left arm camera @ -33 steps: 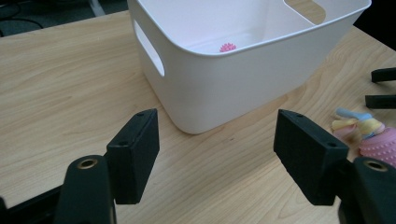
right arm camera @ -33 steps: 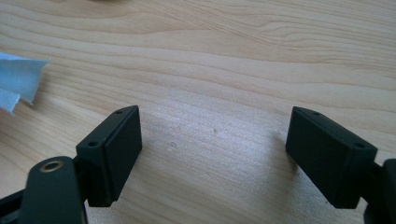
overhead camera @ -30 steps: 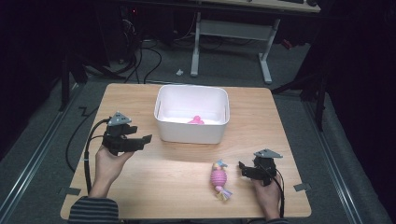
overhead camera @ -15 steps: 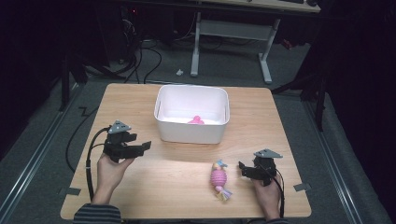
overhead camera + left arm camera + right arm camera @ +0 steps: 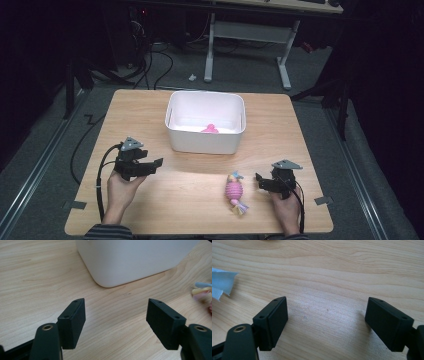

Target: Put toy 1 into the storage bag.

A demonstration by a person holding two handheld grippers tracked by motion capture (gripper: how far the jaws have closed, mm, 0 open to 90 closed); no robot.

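While both hands rest on the wooden table (image 5: 150, 115), the right gripper (image 5: 261, 181) sits at the near right with jaws spread wide, nothing between them, bare wood under them in the right gripper view. Pink toy (image 5: 233, 192) with pastel tassels lies just left of that gripper, near it, not touching. Blue tassel edge (image 5: 220, 282) shows at far left in the right gripper view. Left gripper (image 5: 152, 165) at near left, jaws spread, nothing held, pointing right toward the toy and the tub. White tub (image 5: 205, 142) sits centre-far on the table; its near corner (image 5: 120, 267) looms ahead in the left gripper view. Small pink thing (image 5: 210, 129) lies inside the tub.
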